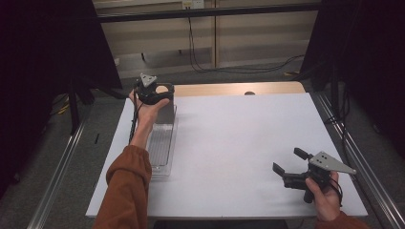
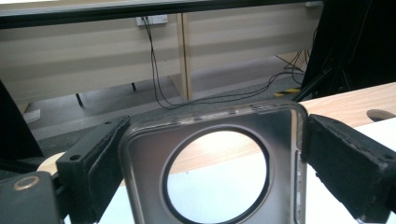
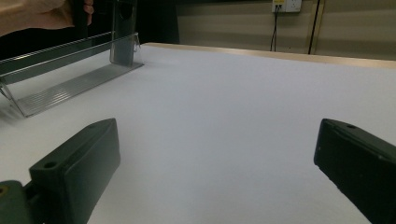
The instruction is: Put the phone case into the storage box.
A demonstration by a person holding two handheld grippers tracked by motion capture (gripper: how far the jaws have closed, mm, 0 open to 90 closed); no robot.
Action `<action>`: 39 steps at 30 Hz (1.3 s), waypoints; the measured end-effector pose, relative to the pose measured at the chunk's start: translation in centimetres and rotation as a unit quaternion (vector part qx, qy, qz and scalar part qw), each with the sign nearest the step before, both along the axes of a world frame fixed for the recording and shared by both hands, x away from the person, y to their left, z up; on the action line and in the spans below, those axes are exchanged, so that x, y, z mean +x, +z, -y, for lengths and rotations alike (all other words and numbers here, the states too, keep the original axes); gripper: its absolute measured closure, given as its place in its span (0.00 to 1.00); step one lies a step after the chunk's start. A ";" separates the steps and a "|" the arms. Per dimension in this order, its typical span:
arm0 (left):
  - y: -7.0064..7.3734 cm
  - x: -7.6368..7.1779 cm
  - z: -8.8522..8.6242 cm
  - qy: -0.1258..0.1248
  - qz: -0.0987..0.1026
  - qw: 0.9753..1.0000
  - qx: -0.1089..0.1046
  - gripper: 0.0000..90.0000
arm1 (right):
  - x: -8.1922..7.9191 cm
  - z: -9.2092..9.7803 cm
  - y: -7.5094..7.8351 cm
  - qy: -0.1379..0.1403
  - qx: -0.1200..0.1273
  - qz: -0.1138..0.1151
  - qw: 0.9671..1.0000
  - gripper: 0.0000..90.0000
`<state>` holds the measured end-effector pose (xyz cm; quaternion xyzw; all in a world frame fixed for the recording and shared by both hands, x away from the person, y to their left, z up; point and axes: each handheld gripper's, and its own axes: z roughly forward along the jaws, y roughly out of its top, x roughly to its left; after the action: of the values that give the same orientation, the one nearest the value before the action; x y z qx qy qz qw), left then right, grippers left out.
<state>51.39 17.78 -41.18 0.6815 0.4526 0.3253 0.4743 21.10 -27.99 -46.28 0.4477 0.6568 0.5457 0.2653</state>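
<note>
Gripper work at the table's far left edge: the left gripper (image 1: 152, 90), held in the person's left hand (image 1: 147, 110), stands over the far end of a clear tray (image 1: 160, 155) lying lengthwise along that edge. Left gripper view shows a metal plate with a round hole (image 2: 215, 177) standing upright between the two black jaws. The right-hand jaw meets the plate's edge; the left-hand jaw sits against or just beside the opposite edge, so the gripper appears pinched on the plate, though full contact on that side is hard to confirm. Plate stands at the tray's far end; right gripper view shows it upright (image 3: 122, 32) there, rising from the tray.

Judged step: grasp of the upright plate, either to lift it out of the tray or to seat it there. Which of the two cannot be told.

Moving right: white table top (image 1: 239, 143) bare across the middle. Right gripper (image 1: 286, 172), near the front right corner, rests low with jaws spread wide, holding nothing, pointing toward the tray, well apart from it.

Next move, as judged: steady squeeze on the plate edges, straight vertical motion so the plate does not tilt or catch the tray wall; the right gripper may need to brace the tray.
</note>
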 end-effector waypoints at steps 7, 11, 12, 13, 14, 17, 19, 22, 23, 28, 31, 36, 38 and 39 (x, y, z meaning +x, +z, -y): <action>-0.4 0.1 0.1 0.004 -0.012 1.000 -0.002 0.05 | 0.0 0.1 0.0 -0.001 -0.001 0.003 1.000 0.00; -0.4 0.1 0.2 -0.001 -0.010 1.000 0.004 0.05 | 0.0 0.1 0.0 -0.002 -0.001 0.002 1.000 0.00; -0.4 0.0 0.2 0.000 -0.014 1.000 0.000 0.04 | 0.0 0.1 0.0 0.000 -0.003 0.002 1.000 0.00; -0.3 -0.1 0.3 0.004 -0.020 1.000 0.001 0.04 | 0.0 0.1 0.0 -0.001 0.000 0.003 1.000 0.00; -0.2 -0.1 0.1 -0.002 -0.020 1.000 0.000 0.04 | 0.0 0.1 0.0 -0.002 -0.001 0.003 1.000 0.00; 0.3 -0.3 -0.4 0.003 -0.024 1.000 -0.005 0.03 | 0.0 0.1 0.0 -0.005 -0.002 0.004 1.000 0.00; 0.5 -0.4 -0.7 -0.003 -0.029 0.999 -0.013 0.02 | 0.0 0.1 0.0 -0.002 0.000 0.002 1.000 0.00; 0.8 -0.7 -1.2 -0.002 -0.035 0.999 -0.020 0.02 | 0.1 0.2 -0.1 -0.002 0.001 0.000 1.000 0.00; 0.9 -0.8 -1.4 -0.003 -0.038 0.999 -0.029 0.02 | 0.1 0.2 -0.1 -0.002 0.000 -0.001 1.000 0.00; 1.1 -1.1 -1.8 -0.012 -0.029 0.999 -0.029 0.02 | 0.2 0.2 -0.2 0.000 0.001 -0.003 1.000 0.00; 1.3 -1.4 -2.2 -0.015 -0.025 0.999 -0.035 0.02 | 0.3 0.2 -0.2 -0.001 0.001 -0.002 1.000 0.00; 1.4 -2.2 -2.5 -0.021 -0.019 0.999 -0.034 0.02 | 0.4 0.2 -0.3 0.000 0.002 -0.005 1.000 0.00; 1.4 -2.5 -2.8 -0.023 -0.014 0.999 -0.037 0.02 | 0.4 0.2 -0.3 -0.002 0.002 -0.004 1.000 0.00; 1.3 -2.7 -3.0 -0.024 -0.011 0.999 -0.037 0.02 | 0.4 0.2 -0.3 -0.002 0.002 -0.004 1.000 0.00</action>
<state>48.73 20.73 -39.88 0.6776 0.4530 0.2895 0.5018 21.54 -28.22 -46.54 0.4516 0.6561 0.5445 0.2631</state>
